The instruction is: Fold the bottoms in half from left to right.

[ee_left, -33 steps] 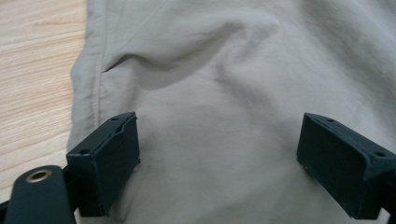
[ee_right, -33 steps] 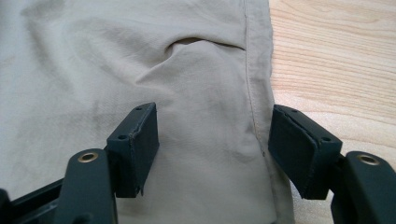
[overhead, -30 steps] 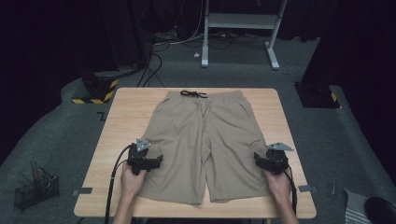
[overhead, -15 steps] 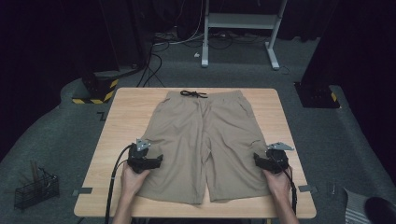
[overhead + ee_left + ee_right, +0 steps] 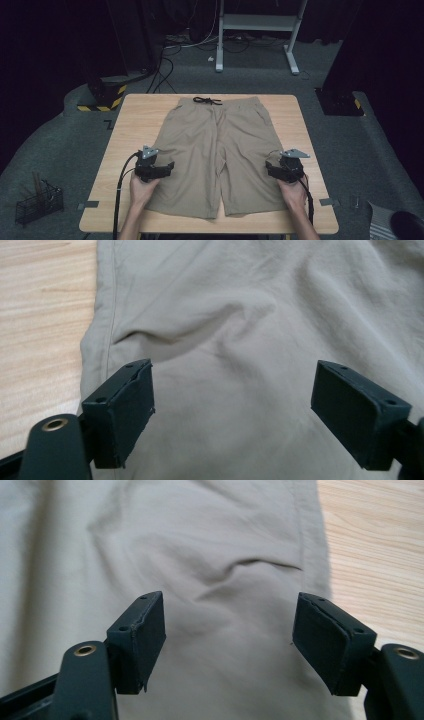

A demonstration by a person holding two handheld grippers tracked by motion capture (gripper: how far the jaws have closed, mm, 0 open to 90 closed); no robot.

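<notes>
Beige shorts (image 5: pixel 220 150) lie flat on the wooden table (image 5: pixel 135 125), waistband and black drawstring (image 5: pixel 207 100) at the far end. My left gripper (image 5: pixel 164 168) rests over the outer edge of the left leg. Its pads (image 5: pixel 125 410) stand wide apart above wrinkled cloth (image 5: pixel 235 340), and the gripper (image 5: pixel 232 405) is open. My right gripper (image 5: pixel 274 170) sits over the outer edge of the right leg. Its jaws have just been opening, and the gripper (image 5: pixel 230 640) is open, with a raised fold of fabric (image 5: pixel 240 575) ahead of the pads and nothing pinched.
Bare wood (image 5: pixel 375 540) shows beside each outer seam. On the floor, a wire basket (image 5: pixel 37 202) stands at the left and a white desk frame (image 5: pixel 257 22) at the back. A yellow-and-black base (image 5: pixel 102 95) and cables lie behind the table's left corner.
</notes>
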